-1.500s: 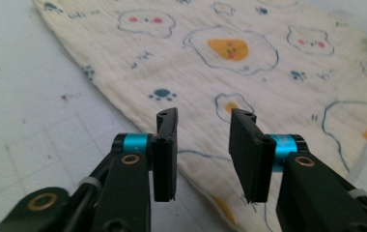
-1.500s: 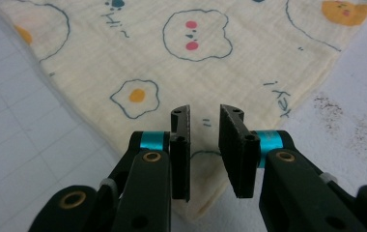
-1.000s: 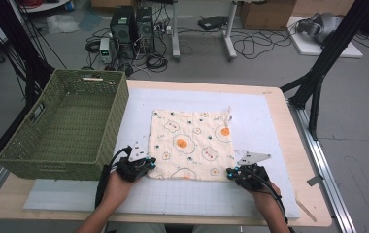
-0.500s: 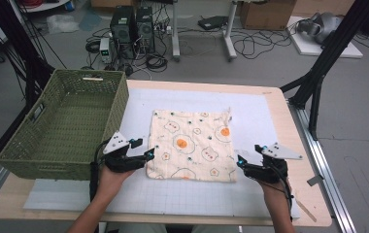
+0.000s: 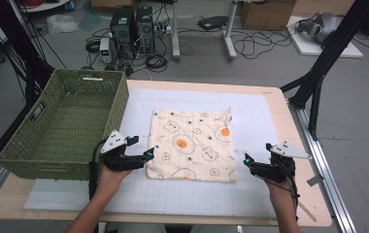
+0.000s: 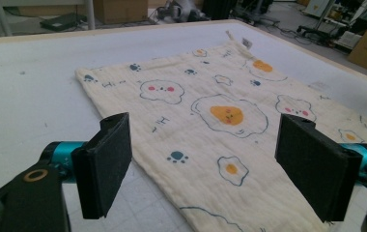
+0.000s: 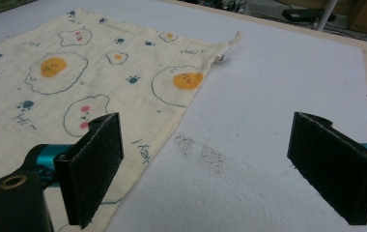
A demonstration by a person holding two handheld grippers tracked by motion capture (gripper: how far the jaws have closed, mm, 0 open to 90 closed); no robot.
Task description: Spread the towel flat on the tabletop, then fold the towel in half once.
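A cream cloth (image 5: 192, 144) printed with fried eggs lies flat in the middle of the worktop (image 5: 250, 194). The left tool (image 5: 149, 154) sits at its near left corner, jaws apart, perhaps just touching the edge. The right tool (image 5: 245, 160) waits just beside the near right corner, jaws apart. A green basket (image 5: 61, 126) stands to the left.

I see left gripper (image 5: 149, 154) lower left of frame, jaws wide apart; right gripper (image 5: 246, 159) lower right, jaws likewise spread; forearms entering from bottom.
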